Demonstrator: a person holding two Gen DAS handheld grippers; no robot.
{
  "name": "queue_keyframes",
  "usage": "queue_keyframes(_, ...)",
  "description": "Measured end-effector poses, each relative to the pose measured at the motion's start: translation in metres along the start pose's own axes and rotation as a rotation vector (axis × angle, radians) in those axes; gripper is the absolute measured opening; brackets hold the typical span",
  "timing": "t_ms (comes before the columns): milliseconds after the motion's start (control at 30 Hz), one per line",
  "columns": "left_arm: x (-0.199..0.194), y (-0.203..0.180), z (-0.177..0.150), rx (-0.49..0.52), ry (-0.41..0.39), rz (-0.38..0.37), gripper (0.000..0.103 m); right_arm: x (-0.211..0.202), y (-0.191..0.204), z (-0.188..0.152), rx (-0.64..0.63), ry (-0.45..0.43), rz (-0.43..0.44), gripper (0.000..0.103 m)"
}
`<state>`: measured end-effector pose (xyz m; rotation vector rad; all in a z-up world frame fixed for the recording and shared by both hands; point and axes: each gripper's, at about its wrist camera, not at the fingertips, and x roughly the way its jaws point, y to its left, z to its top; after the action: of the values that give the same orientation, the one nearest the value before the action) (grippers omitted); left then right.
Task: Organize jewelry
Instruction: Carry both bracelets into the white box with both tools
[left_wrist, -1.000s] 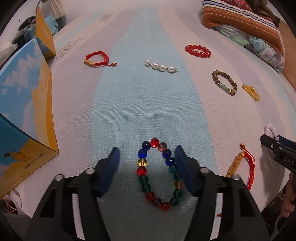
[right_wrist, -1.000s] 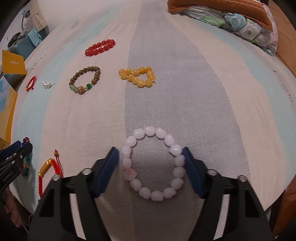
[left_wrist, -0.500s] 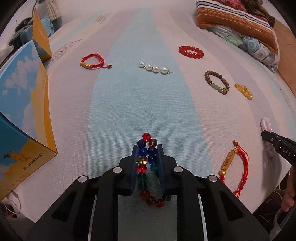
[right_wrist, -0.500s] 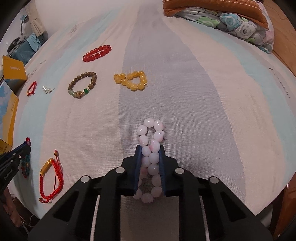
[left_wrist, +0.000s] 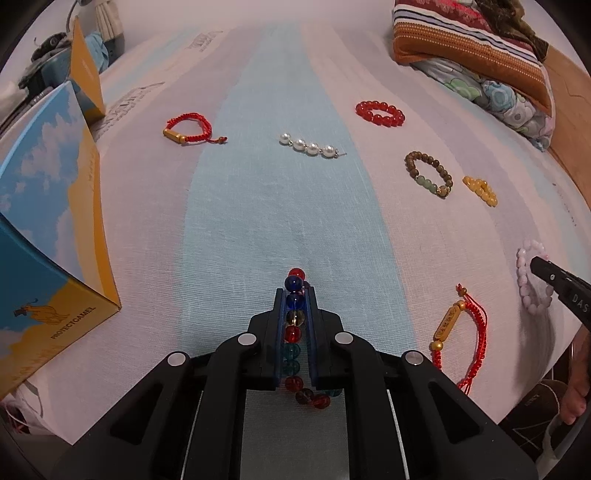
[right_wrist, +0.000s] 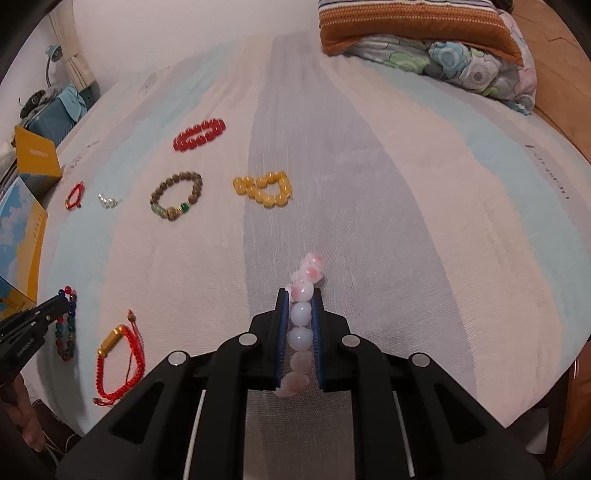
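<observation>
bracelets (left_wrist: 380, 113) scattered on bed (left_wrist: 280, 206), box (left_wrist: 48, 236) left, pillows (left_wrist: 469, 48) behind

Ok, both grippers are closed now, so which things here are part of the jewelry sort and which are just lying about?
Part of the job:
- multicolored glass bracelet, clamped in left gripper
- pale pink bracelet, clamped in right gripper
- red bead bracelet
- brown wooden bracelet
- yellow bead bracelet
- pearl strand
- two red cord bracelets

Lying about:
- blue and yellow box
- folded blankets

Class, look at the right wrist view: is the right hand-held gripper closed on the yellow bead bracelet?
No. The right hand-held gripper is shut on the pale pink bead bracelet, while the yellow bead bracelet lies apart on the bedsheet.
</observation>
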<state>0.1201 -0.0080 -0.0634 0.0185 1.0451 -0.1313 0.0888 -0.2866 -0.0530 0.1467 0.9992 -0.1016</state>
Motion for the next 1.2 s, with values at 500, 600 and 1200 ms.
queue_keyframes(500,-0.028,-0.003,0.004,-0.003,-0.052,-0.036,0.009,-0.027,0.002,0.004,-0.008,-0.098,0.012,0.011)
queue_keyframes(600,-0.037,-0.007,0.008,0.006,-0.062,-0.046,0.009,-0.03,0.005,0.005,-0.01,-0.106,0.017,0.011)
queue_keyframes(1200,-0.078,-0.015,0.038,0.138,-0.108,-0.005,0.009,-0.052,0.013,0.036,-0.035,-0.103,0.015,0.011)
